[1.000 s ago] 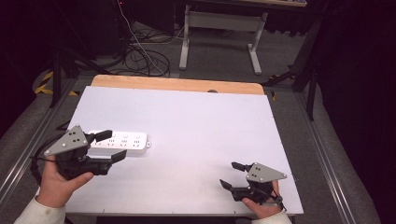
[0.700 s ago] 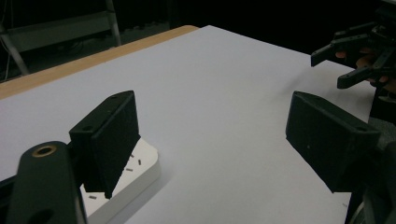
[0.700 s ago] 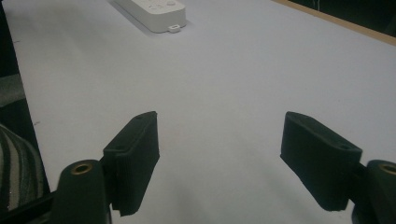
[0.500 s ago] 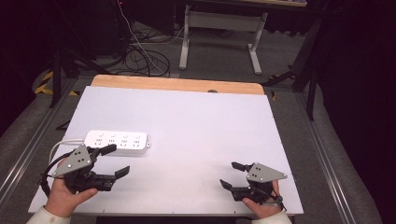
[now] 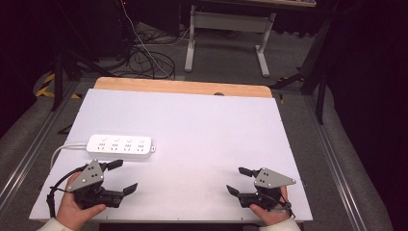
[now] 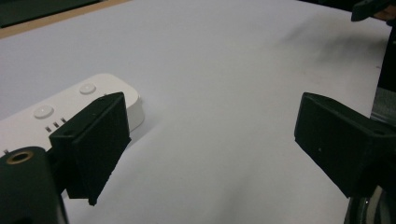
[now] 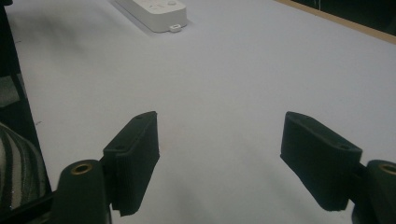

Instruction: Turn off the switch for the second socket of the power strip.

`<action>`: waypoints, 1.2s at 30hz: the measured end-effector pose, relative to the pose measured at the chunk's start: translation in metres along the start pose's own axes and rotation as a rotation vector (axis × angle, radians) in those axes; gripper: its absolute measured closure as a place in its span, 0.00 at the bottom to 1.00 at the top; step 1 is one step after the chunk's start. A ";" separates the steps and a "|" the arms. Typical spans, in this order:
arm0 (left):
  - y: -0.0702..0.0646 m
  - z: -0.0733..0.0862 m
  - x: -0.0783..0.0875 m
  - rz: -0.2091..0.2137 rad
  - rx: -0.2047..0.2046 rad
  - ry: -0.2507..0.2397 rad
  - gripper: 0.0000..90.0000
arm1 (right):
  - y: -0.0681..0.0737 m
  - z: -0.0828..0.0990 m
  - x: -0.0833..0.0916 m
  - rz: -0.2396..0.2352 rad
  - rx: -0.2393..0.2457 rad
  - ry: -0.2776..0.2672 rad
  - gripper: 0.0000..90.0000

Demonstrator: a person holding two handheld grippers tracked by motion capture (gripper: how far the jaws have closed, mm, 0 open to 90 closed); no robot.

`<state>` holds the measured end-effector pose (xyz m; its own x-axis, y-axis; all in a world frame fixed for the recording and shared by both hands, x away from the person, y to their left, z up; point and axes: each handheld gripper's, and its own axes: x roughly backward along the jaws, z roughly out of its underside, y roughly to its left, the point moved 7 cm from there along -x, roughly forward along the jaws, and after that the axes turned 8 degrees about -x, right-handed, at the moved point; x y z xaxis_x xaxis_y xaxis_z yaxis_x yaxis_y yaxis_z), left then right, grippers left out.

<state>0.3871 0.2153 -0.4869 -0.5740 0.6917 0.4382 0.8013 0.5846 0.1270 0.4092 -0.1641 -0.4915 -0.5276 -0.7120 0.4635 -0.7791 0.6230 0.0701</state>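
Two grippers low at the near edge of the white table (image 5: 202, 130), both w/ jaws spread wide, nothing between them. Left gripper (image 5: 119, 177) sits at the near-left corner, held in the left hand (image 5: 77, 209), jaws pointing right across the table. Power strip (image 5: 120, 144) lies flat just beyond it, apart from the jaws, long side running left-right, white cord (image 5: 60, 151) curling off its left end toward the table edge. In the left gripper view the strip's end (image 6: 70, 109) shows behind the left jaw, not touching. Right gripper (image 5: 236, 180) at near-right, in the right hand (image 5: 269, 214), jaws aimed left, over bare table; strip well apart from it, seen far off in the right gripper view (image 7: 154, 11). Wood strip (image 5: 183, 86) along the far edge.
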 end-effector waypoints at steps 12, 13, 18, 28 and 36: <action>-0.009 0.018 -0.004 0.062 -0.020 0.011 0.13 | 0.000 0.001 0.000 -0.002 0.002 0.003 0.31; -0.011 0.018 -0.005 0.060 -0.027 0.016 0.13 | 0.000 0.001 -0.001 -0.002 0.001 0.004 0.31; -0.012 0.016 -0.012 0.070 -0.008 0.018 0.14 | 0.000 0.001 -0.001 -0.001 0.005 0.011 0.31; -0.008 0.011 -0.009 0.047 0.005 -0.020 0.14 | -0.001 0.000 -0.002 -0.001 0.002 0.008 0.31; -0.005 0.010 -0.006 0.020 -0.002 -0.020 0.15 | -0.002 0.001 -0.002 -0.002 -0.002 0.004 0.31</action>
<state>0.3843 0.2123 -0.4988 -0.5608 0.7119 0.4227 0.8133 0.5694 0.1201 0.4113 -0.1643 -0.4929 -0.5243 -0.7120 0.4671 -0.7798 0.6218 0.0726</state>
